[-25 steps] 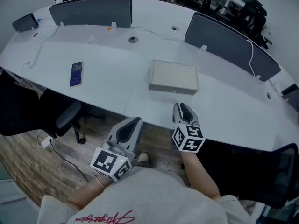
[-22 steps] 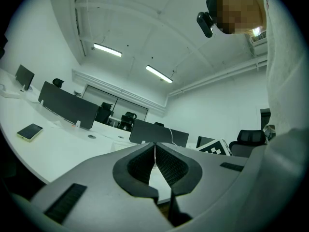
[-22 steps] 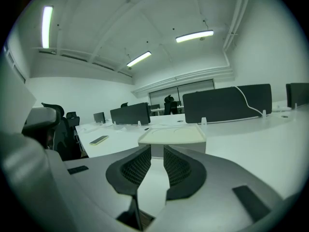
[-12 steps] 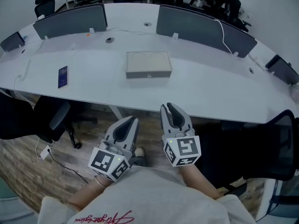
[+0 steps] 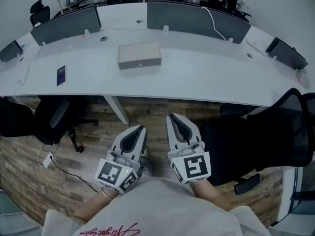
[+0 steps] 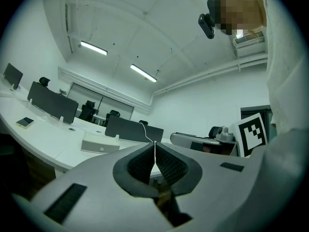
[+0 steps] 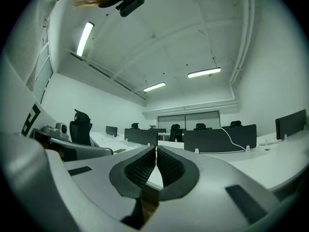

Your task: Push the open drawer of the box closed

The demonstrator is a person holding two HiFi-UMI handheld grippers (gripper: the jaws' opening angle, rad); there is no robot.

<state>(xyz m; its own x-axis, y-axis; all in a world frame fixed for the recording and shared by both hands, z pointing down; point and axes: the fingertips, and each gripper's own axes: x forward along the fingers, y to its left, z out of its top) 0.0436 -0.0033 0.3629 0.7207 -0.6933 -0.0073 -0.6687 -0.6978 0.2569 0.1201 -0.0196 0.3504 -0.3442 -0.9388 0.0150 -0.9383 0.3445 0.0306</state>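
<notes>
A flat beige box [image 5: 140, 55] with a small round knob on its front lies on the long white curved table [image 5: 197, 77], far ahead of me; its front looks flush with the body. It also shows small in the left gripper view as the beige box [image 6: 100, 145]. My left gripper [image 5: 139, 130] and right gripper [image 5: 173, 118] hang low over the wooden floor, well short of the table. Both are shut with nothing between the jaws.
A phone [image 5: 61, 75] lies on the table at the left. Grey divider screens [image 5: 197, 17] stand along the table's far side. Black office chairs [image 5: 256, 141] stand at the right and at the left under the table edge. A white table leg [image 5: 116, 109] stands ahead.
The view has pulled back from the table: the box now looks smaller and farther away. Both grippers have dropped lower and nearer my body, still shut.
</notes>
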